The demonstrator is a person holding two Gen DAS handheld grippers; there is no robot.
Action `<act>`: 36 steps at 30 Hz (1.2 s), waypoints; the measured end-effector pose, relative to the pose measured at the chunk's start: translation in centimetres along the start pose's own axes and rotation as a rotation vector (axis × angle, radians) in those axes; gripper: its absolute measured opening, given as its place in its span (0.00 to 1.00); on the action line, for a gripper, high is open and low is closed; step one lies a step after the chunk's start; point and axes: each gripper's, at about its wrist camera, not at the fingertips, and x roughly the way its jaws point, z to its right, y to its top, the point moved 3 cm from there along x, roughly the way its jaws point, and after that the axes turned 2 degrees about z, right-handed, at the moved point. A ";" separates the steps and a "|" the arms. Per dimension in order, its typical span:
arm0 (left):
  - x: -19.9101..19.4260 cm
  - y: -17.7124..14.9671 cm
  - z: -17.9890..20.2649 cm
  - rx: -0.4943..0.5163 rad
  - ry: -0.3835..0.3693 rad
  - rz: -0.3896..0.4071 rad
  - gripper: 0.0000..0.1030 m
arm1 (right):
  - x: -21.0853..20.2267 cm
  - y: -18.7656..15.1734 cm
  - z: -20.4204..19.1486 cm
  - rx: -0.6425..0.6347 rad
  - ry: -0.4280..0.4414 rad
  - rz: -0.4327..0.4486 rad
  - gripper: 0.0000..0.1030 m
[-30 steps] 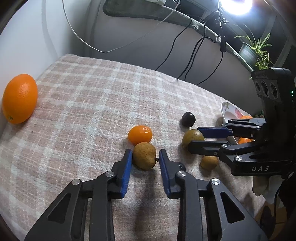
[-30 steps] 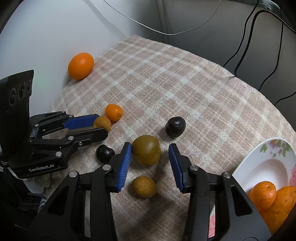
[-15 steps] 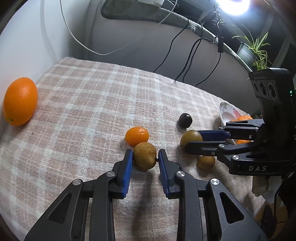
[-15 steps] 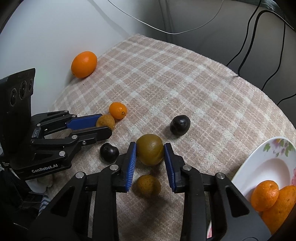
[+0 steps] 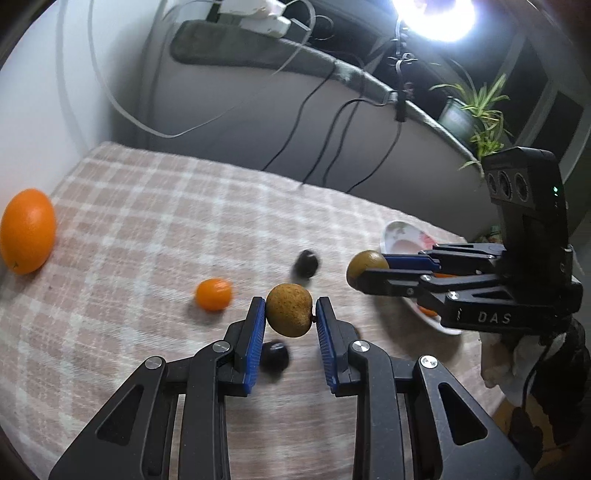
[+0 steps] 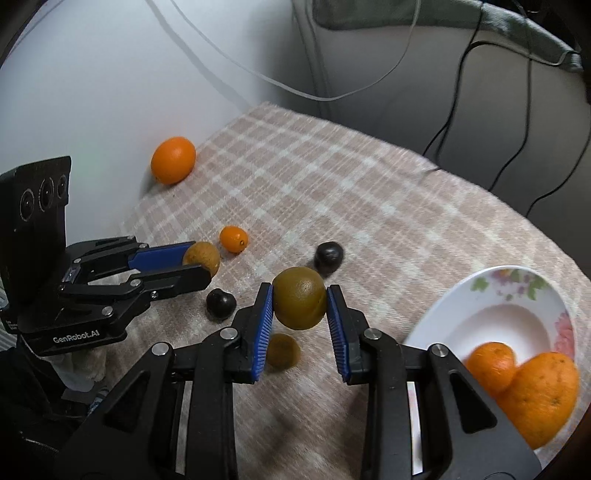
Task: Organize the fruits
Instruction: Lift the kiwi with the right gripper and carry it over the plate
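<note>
My left gripper (image 5: 290, 314) is shut on a small brown fruit (image 5: 289, 309) and holds it above the checked cloth; it also shows in the right wrist view (image 6: 201, 256). My right gripper (image 6: 300, 306) is shut on a larger olive-brown round fruit (image 6: 300, 302), lifted off the cloth, also seen in the left wrist view (image 5: 365, 264). A white flowered plate (image 6: 517, 306) at the right holds two oranges (image 6: 535, 391). On the cloth lie a big orange (image 6: 173, 159), a small orange kumquat (image 6: 233, 239), two dark plums (image 6: 328, 255) (image 6: 220, 302) and a small brown fruit (image 6: 282, 349).
The checked cloth (image 6: 332, 192) covers the table, which ends at a white wall on the left. Cables (image 6: 517, 110) hang behind the far edge. A potted plant (image 5: 476, 110) and a bright lamp (image 5: 432, 14) stand at the back right.
Both grippers closed on their fruits and lifted them off the cloth. The views rose and pulled back, so the plate shows more.
</note>
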 end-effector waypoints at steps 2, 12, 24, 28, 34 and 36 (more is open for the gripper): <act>0.0 0.2 0.9 0.010 -0.018 0.003 0.25 | -1.0 0.0 0.7 0.009 -0.011 0.015 0.29; 1.5 0.4 5.6 0.062 -0.098 -0.015 0.25 | -4.7 -0.9 4.7 0.070 -0.076 0.069 0.29; 3.8 0.2 9.5 0.112 -0.150 -0.051 0.25 | -6.2 -2.3 8.5 0.110 -0.142 0.071 0.29; 4.2 0.2 10.4 0.126 -0.153 -0.054 0.25 | -6.1 -2.5 9.3 0.119 -0.154 0.068 0.29; 4.9 0.2 11.1 0.135 -0.157 -0.066 0.25 | -5.9 -2.6 10.5 0.132 -0.169 0.062 0.29; 5.1 0.2 11.3 0.139 -0.158 -0.070 0.25 | -5.8 -2.6 10.8 0.134 -0.173 0.060 0.29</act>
